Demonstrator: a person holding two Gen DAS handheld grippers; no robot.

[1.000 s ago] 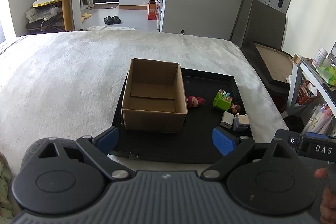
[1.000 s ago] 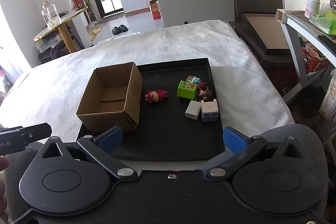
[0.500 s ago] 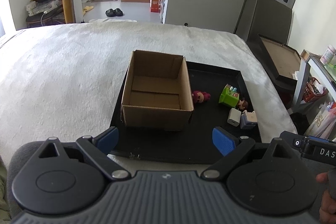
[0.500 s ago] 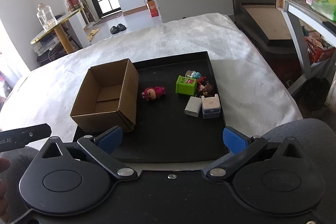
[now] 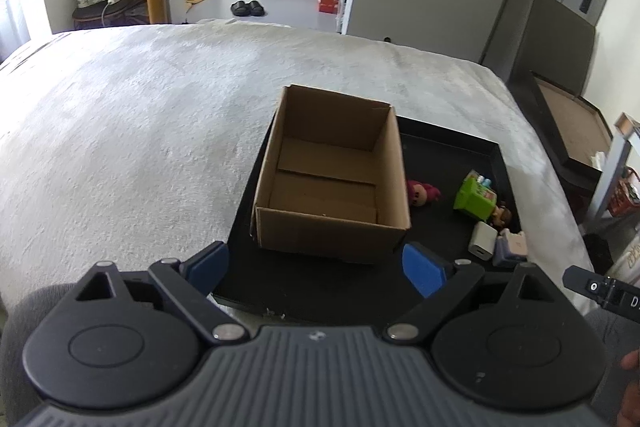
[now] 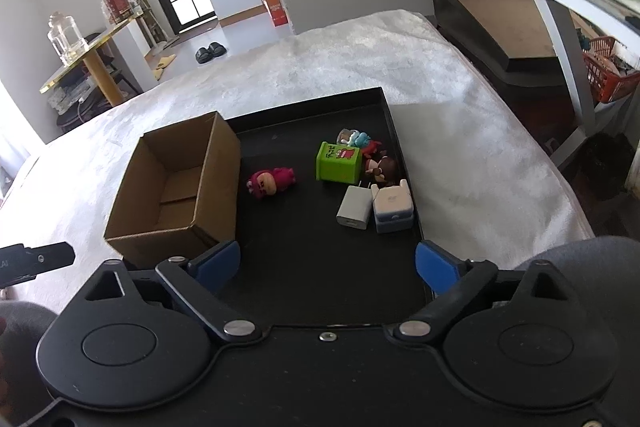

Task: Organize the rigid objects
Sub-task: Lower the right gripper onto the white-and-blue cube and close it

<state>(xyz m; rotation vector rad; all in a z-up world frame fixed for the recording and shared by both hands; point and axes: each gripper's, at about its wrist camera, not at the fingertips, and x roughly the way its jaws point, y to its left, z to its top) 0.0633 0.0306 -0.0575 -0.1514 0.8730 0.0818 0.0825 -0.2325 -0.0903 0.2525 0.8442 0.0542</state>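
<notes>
The little toys (image 6: 362, 179) sit right of the box (image 6: 176, 187), nearer the right gripper (image 6: 328, 263). Both the right gripper and the left gripper (image 5: 316, 263) are wide open and hold nothing.

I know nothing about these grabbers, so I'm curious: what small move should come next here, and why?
Probably ease the right gripper forward and down toward the pink toy. Both grippers are open and hold nothing, the cardboard box looks empty, and that toy lies alone on the black tray, nearest the box.

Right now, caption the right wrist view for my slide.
Open right claw above black tray holding empty brown cardboard box and small toys.
</notes>
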